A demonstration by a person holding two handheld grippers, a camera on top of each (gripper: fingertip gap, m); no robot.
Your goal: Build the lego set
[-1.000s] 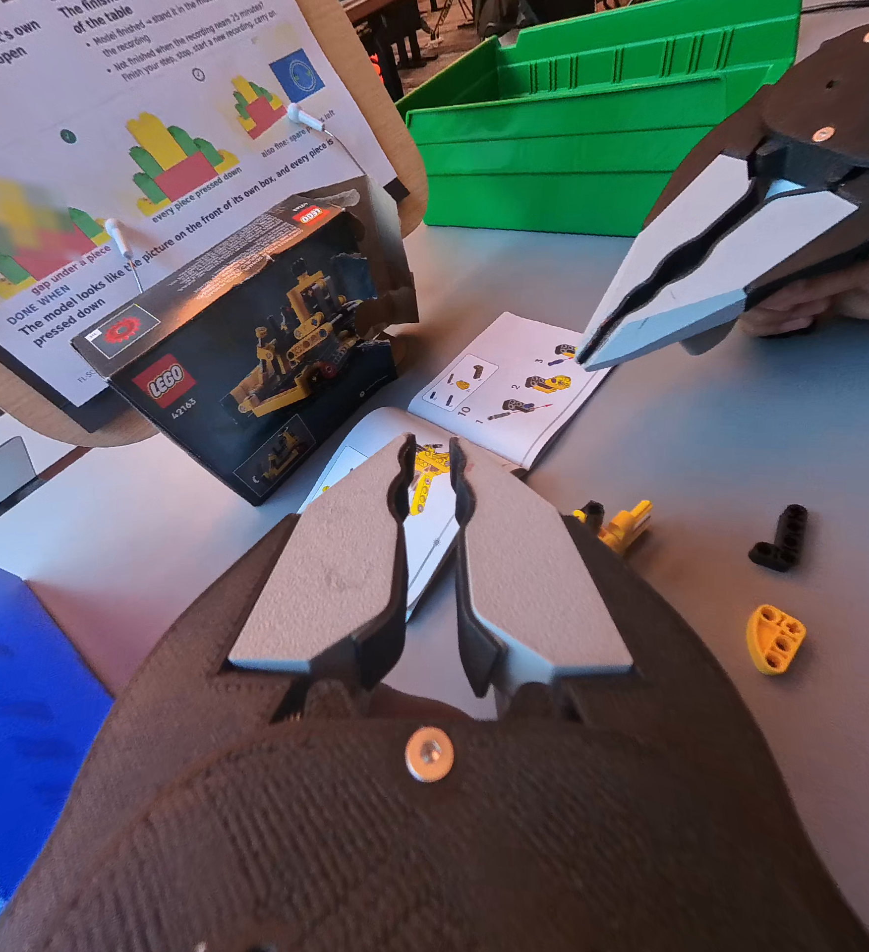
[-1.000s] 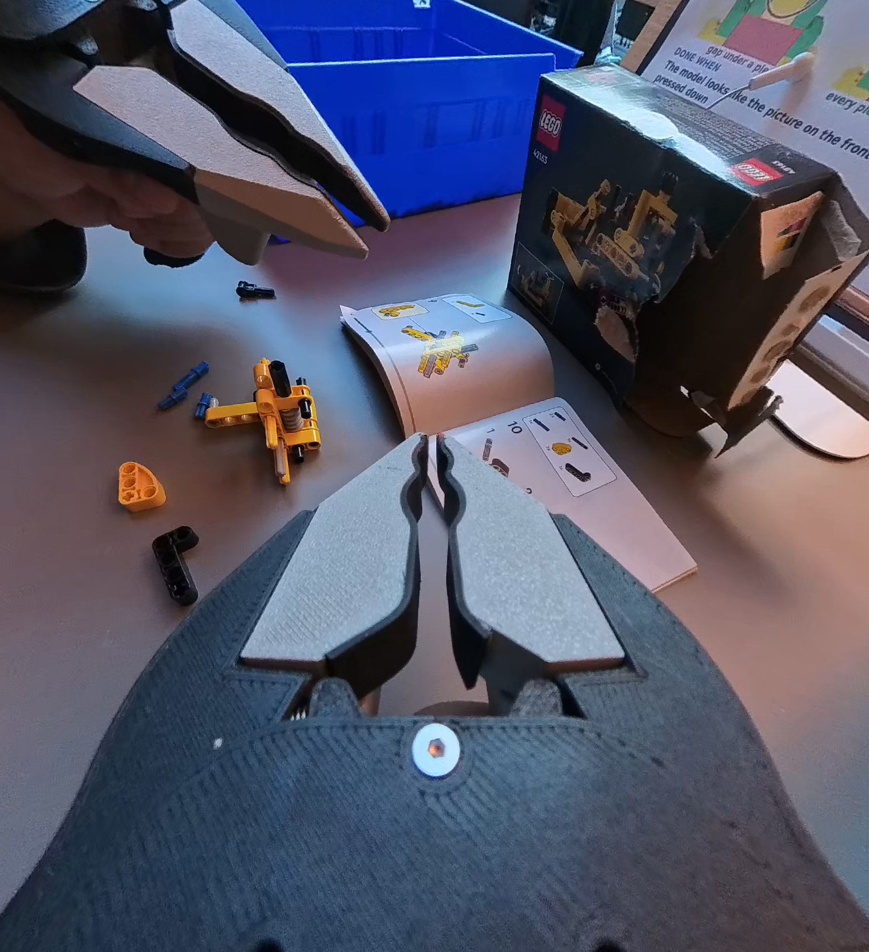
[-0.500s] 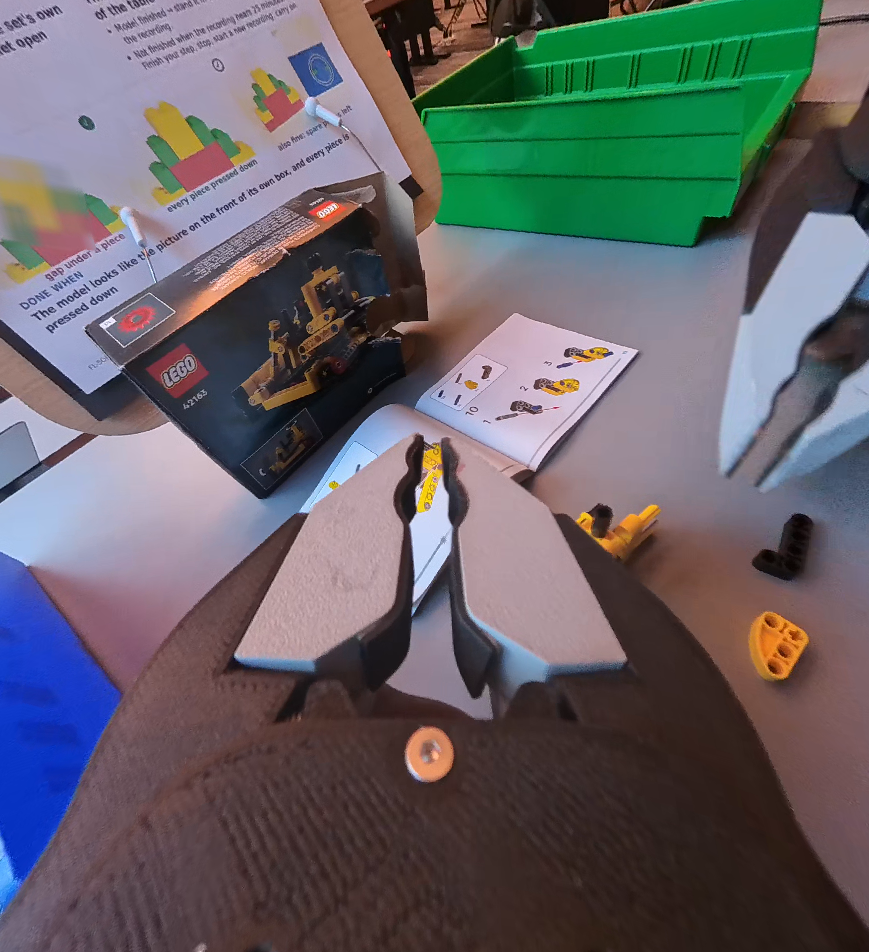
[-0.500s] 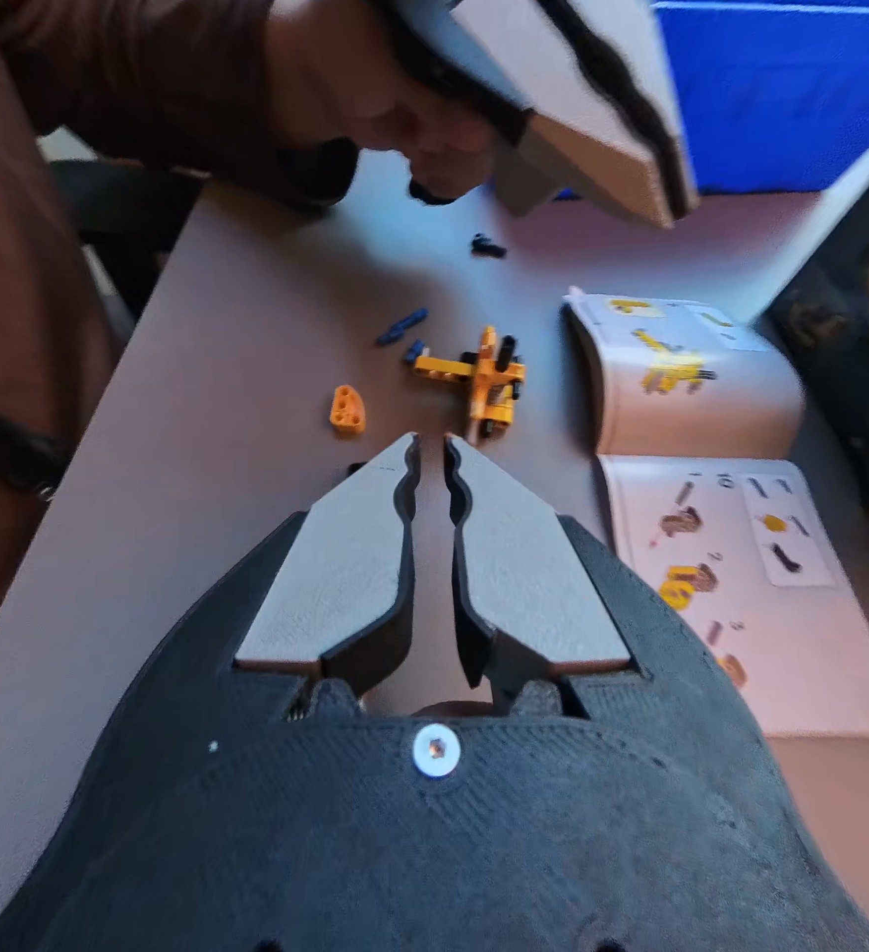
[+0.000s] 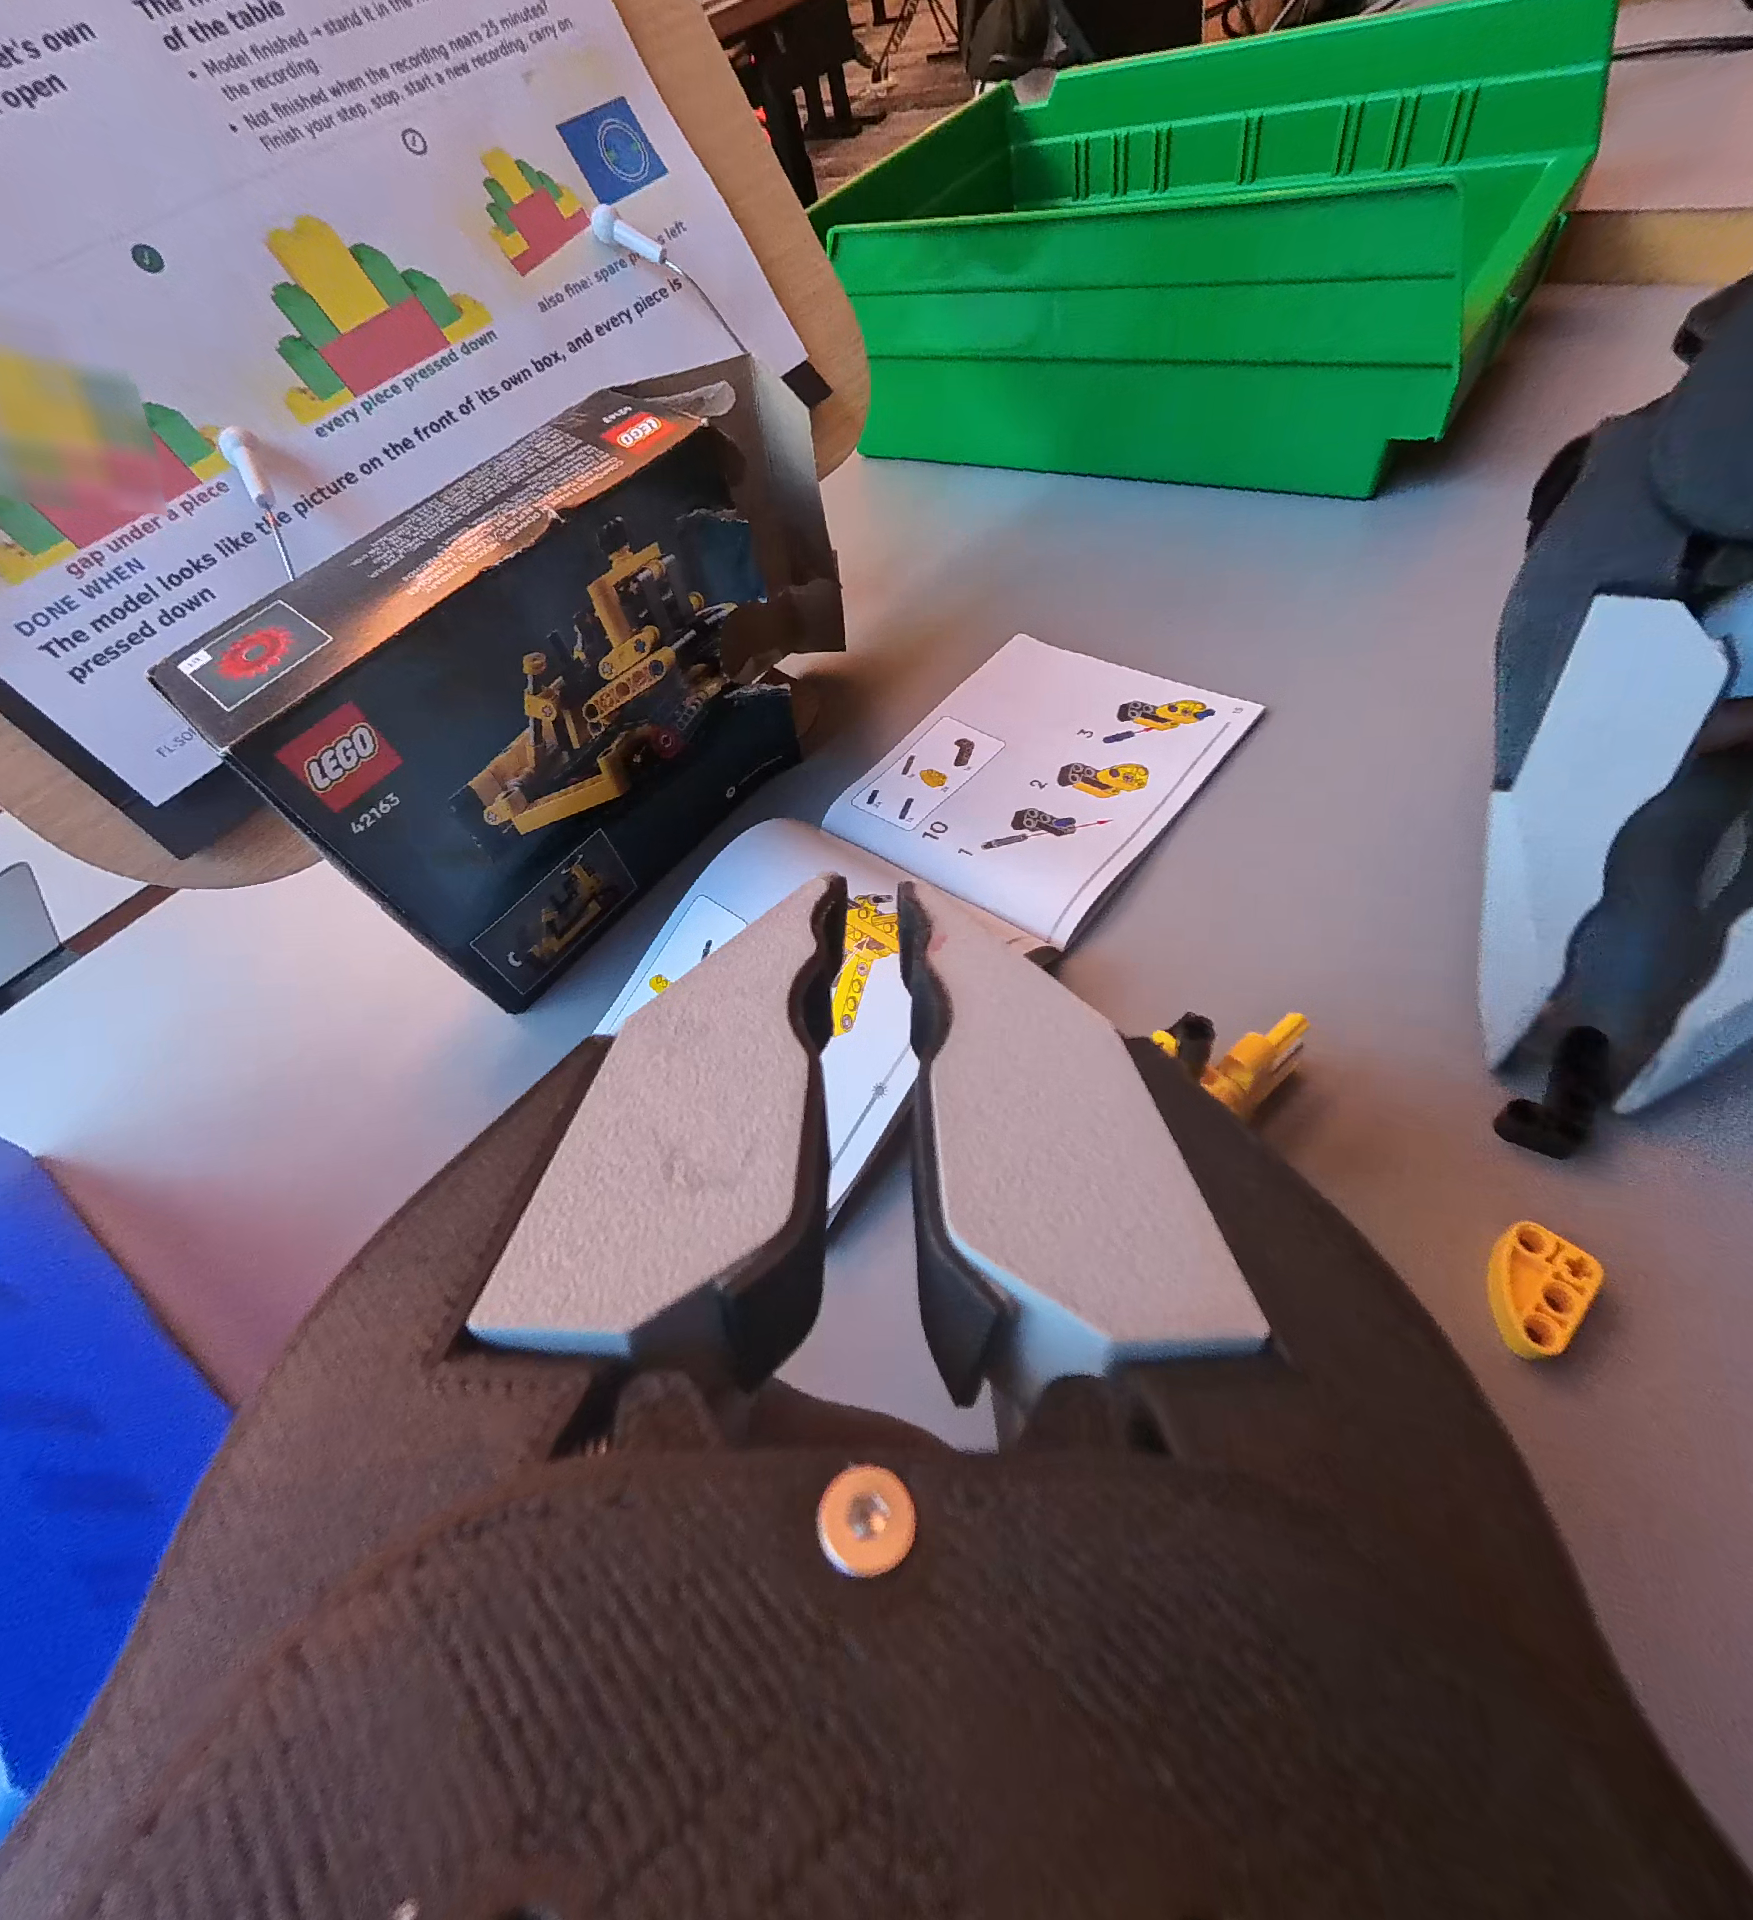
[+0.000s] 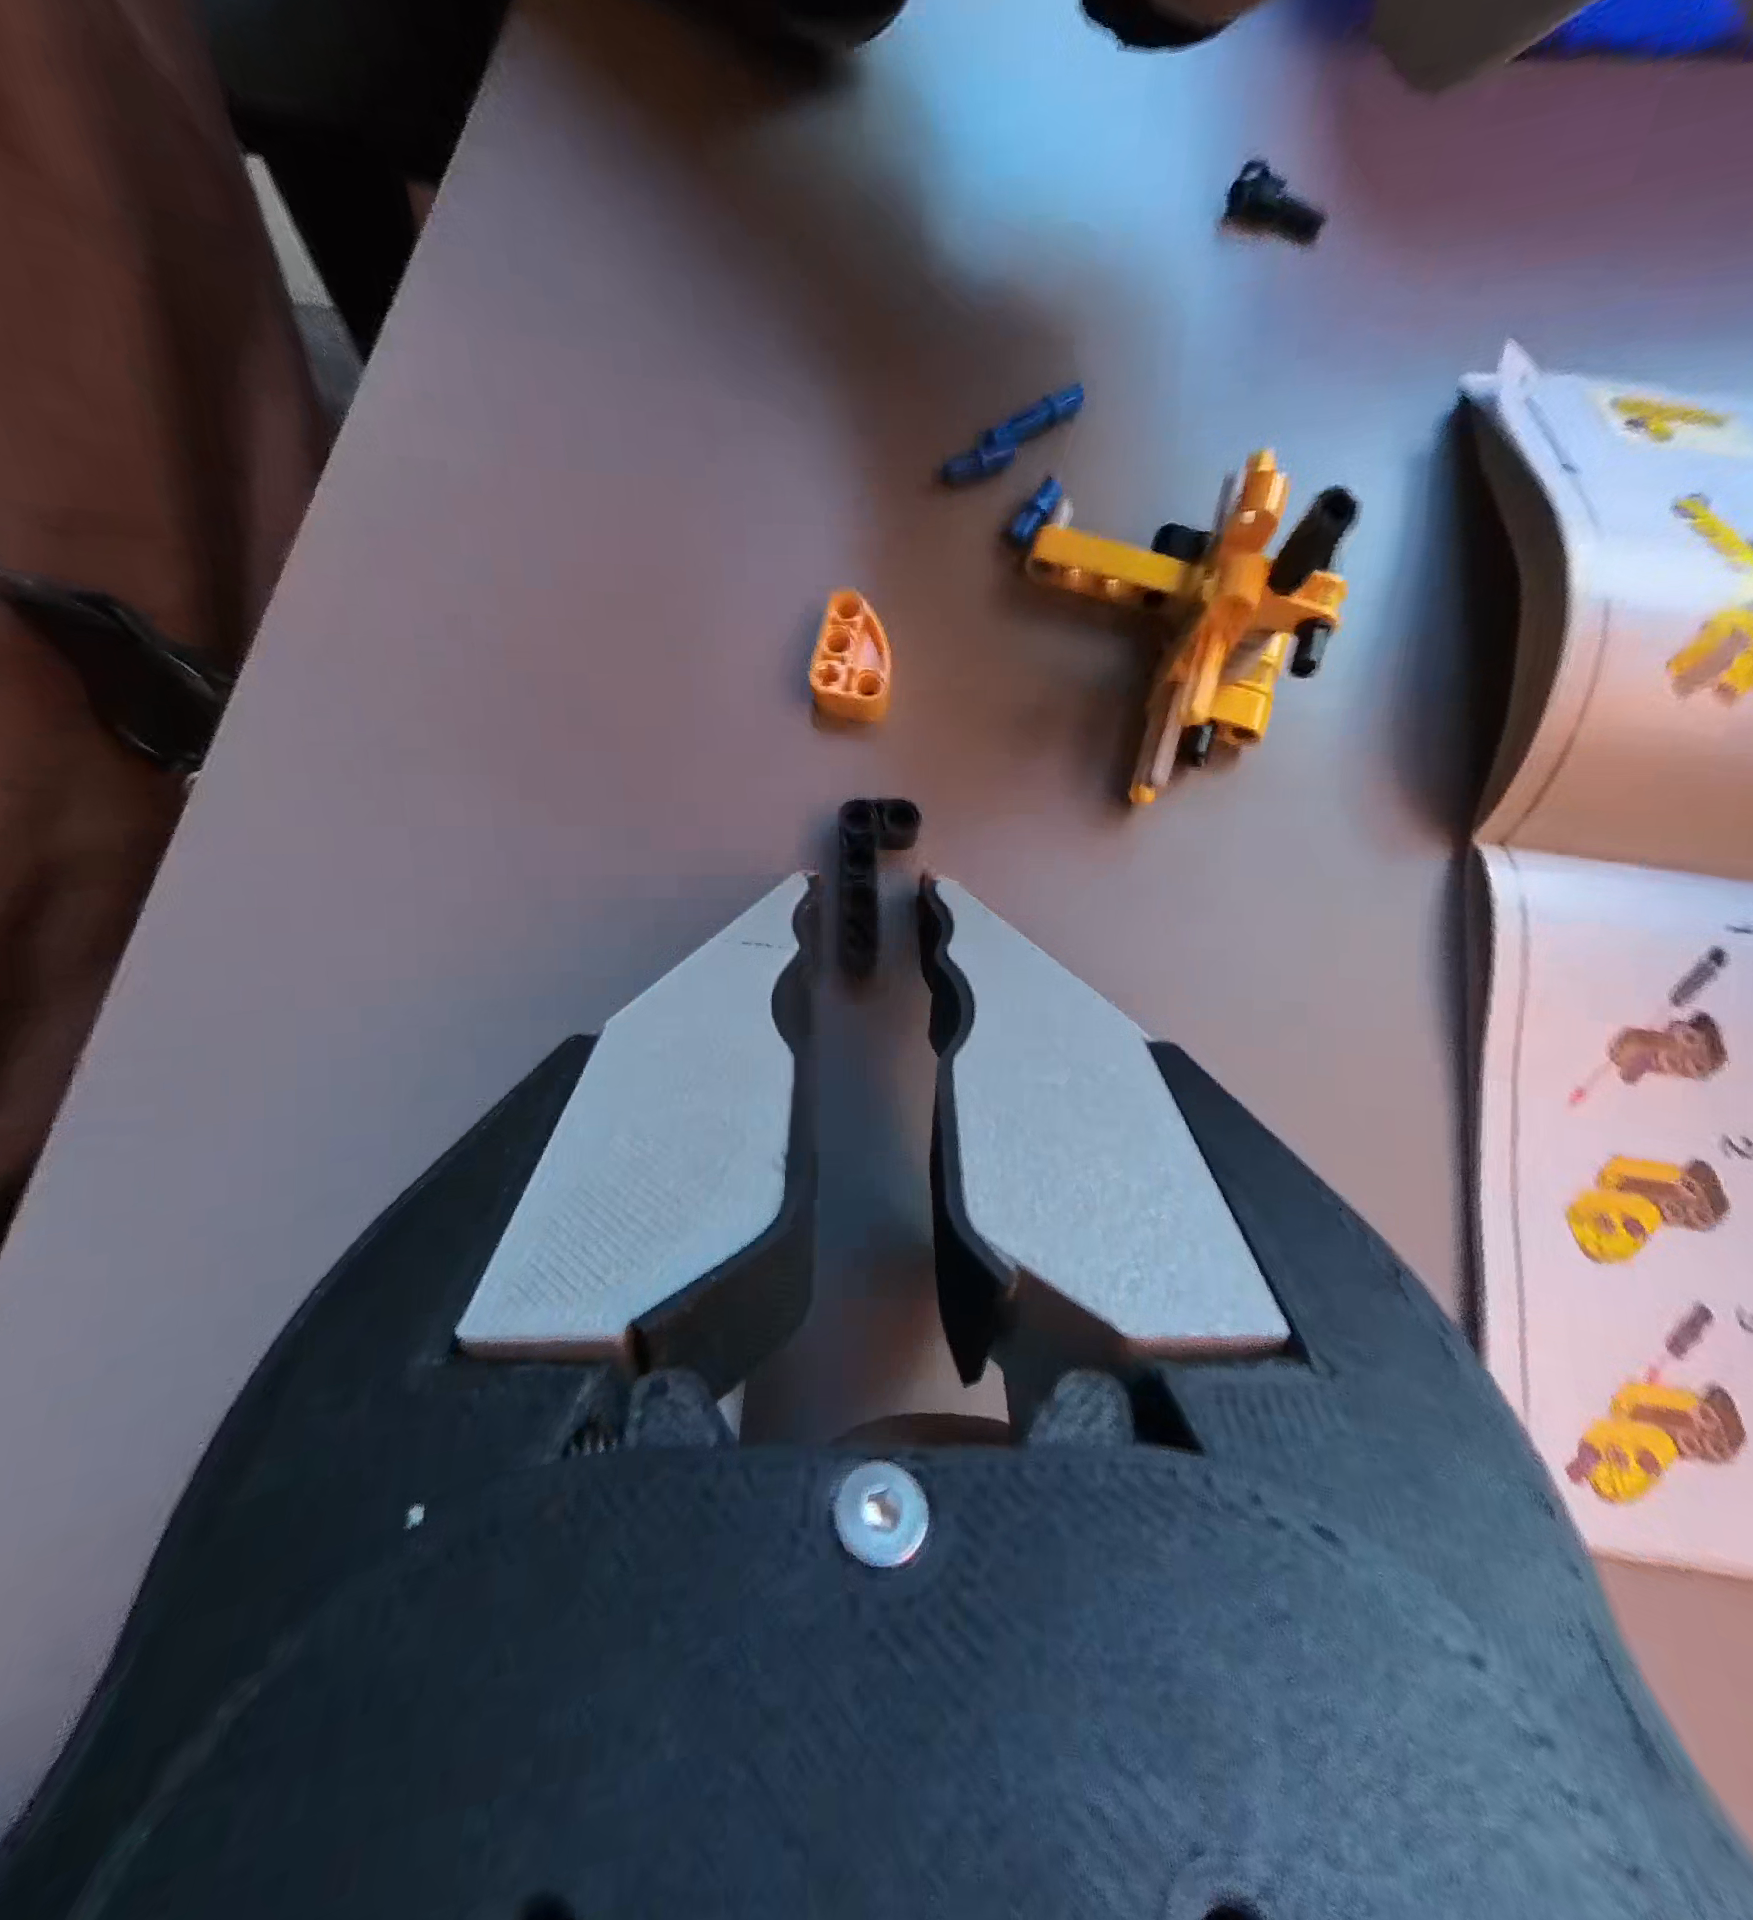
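Note:
My right gripper [image 6: 867, 883] is open and points down at the table, with its tips on either side of a black L-shaped beam [image 6: 859, 914] that lies flat. It also shows in the left wrist view [image 5: 1573, 1081], over the same beam [image 5: 1542, 1120]. A yellow curved piece [image 6: 851, 657] lies just beyond the beam. A partly built yellow assembly [image 6: 1215, 623] lies to the right of that piece. My left gripper [image 5: 867, 894] is nearly shut and empty, held above the open booklet [image 5: 1048, 769].
Two blue pins [image 6: 1012, 436] and a black pin [image 6: 1272, 203] lie past the assembly. The set's box [image 5: 498, 727] and an instruction board [image 5: 228, 260] stand behind the booklet. A green bin [image 5: 1163, 312] is at the back and a blue bin [image 5: 20, 1403] at the left. A person's sleeve [image 6: 72, 520] is at the table edge. Tip to tip, the grippers are about 15 cm apart. The left gripper is farther from the yellow curved piece [image 6: 851, 657], some 15 cm, than the right, some 4 cm. It is also in sight in the left wrist view [image 5: 1553, 1271].
My right gripper has swung from above the booklet down to the table, opened wider, and now straddles the black L-shaped beam. My left gripper has hardly moved.

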